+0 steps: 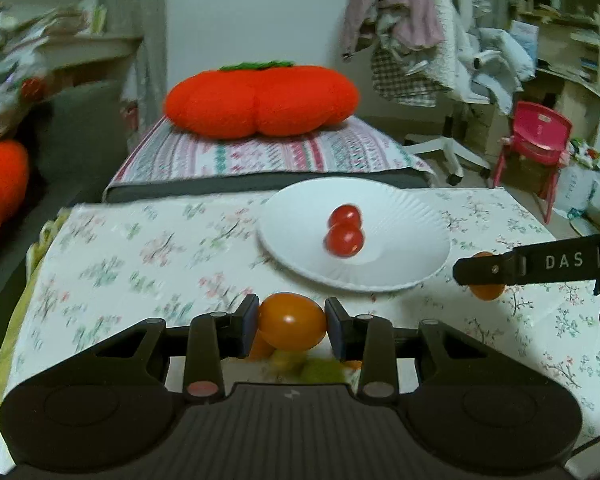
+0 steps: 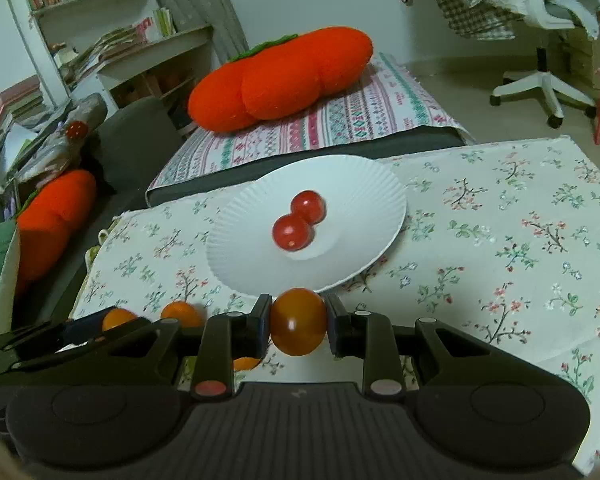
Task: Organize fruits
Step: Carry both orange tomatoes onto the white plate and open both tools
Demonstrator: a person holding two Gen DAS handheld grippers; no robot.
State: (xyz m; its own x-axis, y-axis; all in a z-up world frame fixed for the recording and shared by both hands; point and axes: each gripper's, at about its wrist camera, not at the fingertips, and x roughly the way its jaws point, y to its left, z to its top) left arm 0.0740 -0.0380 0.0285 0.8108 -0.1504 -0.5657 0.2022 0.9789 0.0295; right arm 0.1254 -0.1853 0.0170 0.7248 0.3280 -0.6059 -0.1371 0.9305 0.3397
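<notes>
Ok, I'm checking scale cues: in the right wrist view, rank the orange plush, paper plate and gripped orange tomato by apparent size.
1. Orange plush
2. Paper plate, nearly as wide
3. Orange tomato, smallest despite being nearest, in the right gripper

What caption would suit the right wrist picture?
Right gripper pinches an orange tomato before a white plate holding two red tomatoes.

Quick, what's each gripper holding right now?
Left gripper: shut on an orange tomato.
Right gripper: shut on another orange tomato.
</notes>
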